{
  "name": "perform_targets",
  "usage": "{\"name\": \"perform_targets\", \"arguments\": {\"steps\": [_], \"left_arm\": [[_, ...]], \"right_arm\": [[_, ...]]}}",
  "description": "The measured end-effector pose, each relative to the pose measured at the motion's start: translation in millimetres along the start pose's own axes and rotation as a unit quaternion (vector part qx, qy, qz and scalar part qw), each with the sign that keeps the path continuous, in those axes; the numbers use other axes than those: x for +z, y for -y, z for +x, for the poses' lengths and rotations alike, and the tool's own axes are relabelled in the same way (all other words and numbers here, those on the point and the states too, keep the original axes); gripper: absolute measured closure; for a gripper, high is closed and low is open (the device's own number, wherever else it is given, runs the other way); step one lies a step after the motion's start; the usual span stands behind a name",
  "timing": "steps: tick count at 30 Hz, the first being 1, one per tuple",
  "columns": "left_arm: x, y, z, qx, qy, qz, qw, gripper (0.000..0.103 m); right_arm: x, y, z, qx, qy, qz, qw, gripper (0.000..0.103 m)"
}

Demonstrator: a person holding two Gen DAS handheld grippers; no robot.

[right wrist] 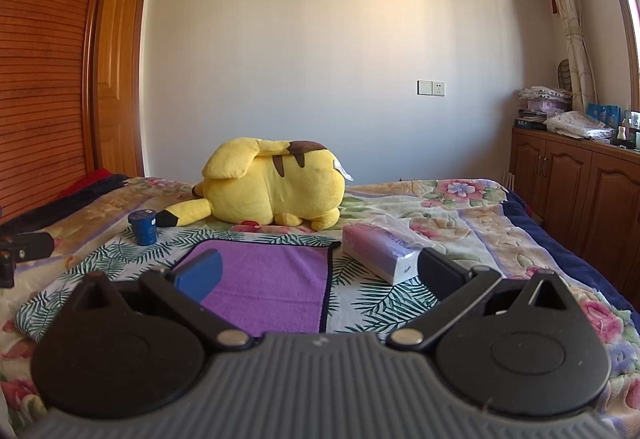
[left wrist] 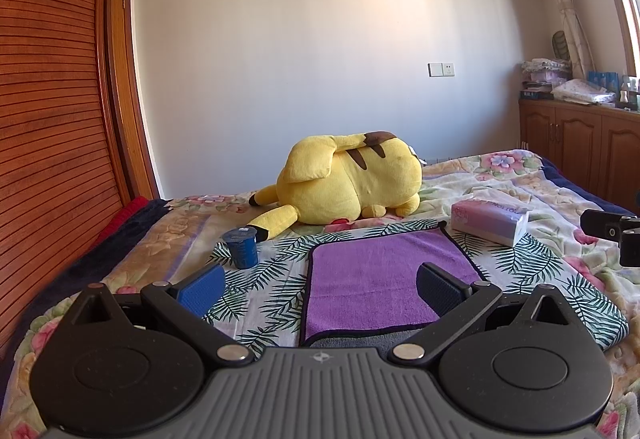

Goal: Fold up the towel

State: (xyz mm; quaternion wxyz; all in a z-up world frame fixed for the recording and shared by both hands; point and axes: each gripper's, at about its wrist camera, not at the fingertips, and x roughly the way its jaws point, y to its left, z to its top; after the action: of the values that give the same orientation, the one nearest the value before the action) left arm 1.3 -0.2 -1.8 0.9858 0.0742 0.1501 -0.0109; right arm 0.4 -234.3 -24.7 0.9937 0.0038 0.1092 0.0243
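Note:
A purple towel with a dark border lies flat on a leaf-print cloth on the bed; it also shows in the right wrist view. My left gripper is open and empty, above the towel's near left part, with its right finger over the purple cloth. My right gripper is open and empty, above the towel's near right edge. The right gripper's body shows at the right edge of the left wrist view. The left gripper's body shows at the left edge of the right wrist view.
A yellow plush toy lies beyond the towel. A blue cup stands left of the towel. A tissue box sits at its far right corner. A wooden wardrobe stands on the left, cabinets on the right.

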Motion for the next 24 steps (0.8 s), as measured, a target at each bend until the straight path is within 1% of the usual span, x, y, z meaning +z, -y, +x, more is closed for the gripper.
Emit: {"name": "perform_targets", "arguments": {"steps": [24], "left_arm": [[0.2, -1.3, -1.1, 0.0, -0.001, 0.002, 1.0, 0.016]], "right_arm": [[0.7, 0.4, 0.1, 0.0, 0.0, -0.001, 1.0, 0.0]]}}
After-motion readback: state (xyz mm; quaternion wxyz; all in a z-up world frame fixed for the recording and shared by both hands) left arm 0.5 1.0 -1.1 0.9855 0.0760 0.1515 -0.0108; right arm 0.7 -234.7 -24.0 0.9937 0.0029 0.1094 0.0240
